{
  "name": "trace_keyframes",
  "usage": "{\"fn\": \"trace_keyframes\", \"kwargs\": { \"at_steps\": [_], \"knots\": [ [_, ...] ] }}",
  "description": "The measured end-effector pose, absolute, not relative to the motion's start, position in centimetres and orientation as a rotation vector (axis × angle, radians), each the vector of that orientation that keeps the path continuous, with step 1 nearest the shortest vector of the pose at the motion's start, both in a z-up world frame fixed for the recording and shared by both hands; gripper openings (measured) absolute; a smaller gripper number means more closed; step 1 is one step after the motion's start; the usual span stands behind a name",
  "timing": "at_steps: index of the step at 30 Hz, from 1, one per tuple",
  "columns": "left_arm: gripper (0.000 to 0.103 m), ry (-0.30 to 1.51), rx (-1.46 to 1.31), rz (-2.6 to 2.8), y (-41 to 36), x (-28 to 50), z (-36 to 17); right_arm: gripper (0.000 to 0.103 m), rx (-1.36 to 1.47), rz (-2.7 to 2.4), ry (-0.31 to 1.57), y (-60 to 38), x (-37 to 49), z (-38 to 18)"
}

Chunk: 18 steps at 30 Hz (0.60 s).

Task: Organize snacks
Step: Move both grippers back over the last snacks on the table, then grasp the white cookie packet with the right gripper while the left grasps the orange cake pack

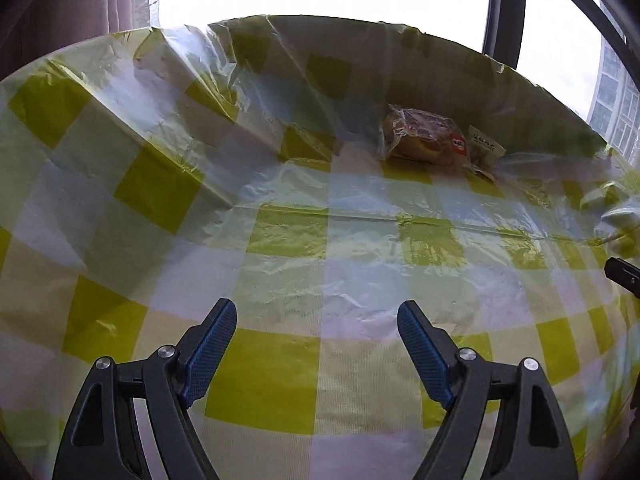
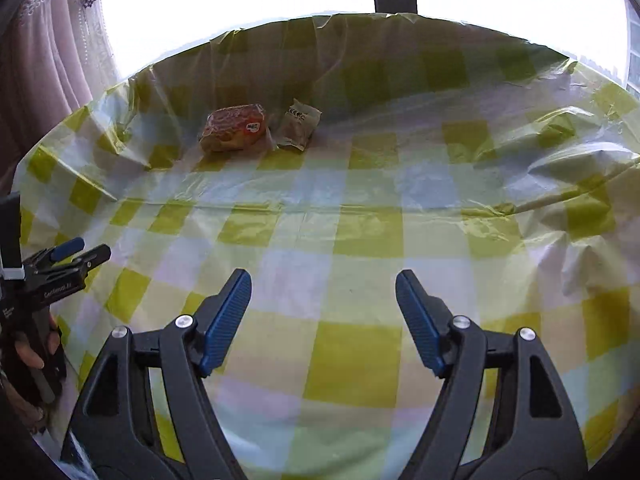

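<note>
Looking through the left wrist view:
Left tongs point(image 1: 316, 316): spread wide, nothing between the blue pads point(image 1: 208, 352), hovering over the bench point(image 1: 288, 368).
Bench cover: green-and-white checked plastic sheet, wrinkled, turned up along the far edge.
Bread packet point(image 1: 424, 136): clear wrapper with a red label, lying near the far edge, right of the middle.
Pale packet point(image 1: 486, 146): touching or just beside the bread packet on its right; partly hidden.
Right tongs point(image 1: 624, 278): only a dark tip at the right edge.

Right wrist view:
Right tongs point(image 2: 323, 288): wide apart, empty, above the near part of the bench.
Bread packet point(image 2: 234, 126): near the far edge, toward the left corner.
Pale packet point(image 2: 299, 124): just beside it on the right.
Left tongs point(image 2: 78, 252): at the left edge, gripped by a hand point(image 2: 30, 354), jaws apart.
Curtain point(image 2: 52, 40): hangs beyond the far left corner.
</note>
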State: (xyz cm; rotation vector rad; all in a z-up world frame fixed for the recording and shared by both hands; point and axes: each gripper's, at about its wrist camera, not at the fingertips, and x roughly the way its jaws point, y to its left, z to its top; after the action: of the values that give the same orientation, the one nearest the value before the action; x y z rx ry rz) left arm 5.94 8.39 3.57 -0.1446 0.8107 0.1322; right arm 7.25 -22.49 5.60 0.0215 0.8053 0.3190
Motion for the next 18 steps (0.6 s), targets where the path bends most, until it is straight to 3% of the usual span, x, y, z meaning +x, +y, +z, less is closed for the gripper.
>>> {"fn": "trace_keyframes", "kwargs": {
  "at_steps": [4,18],
  "knots": [
    [0.084,0.804,-0.31,0.113,10.6,5.8,3.1,0.077,0.111,0.286,0.819,-20.1,13.9,5.0],
    [0.084,0.753,-0.37,0.065,11.1,5.4,3.0,0.074,0.1,0.088,0.859,-9.9,28.6,1.9]
  ]
}}
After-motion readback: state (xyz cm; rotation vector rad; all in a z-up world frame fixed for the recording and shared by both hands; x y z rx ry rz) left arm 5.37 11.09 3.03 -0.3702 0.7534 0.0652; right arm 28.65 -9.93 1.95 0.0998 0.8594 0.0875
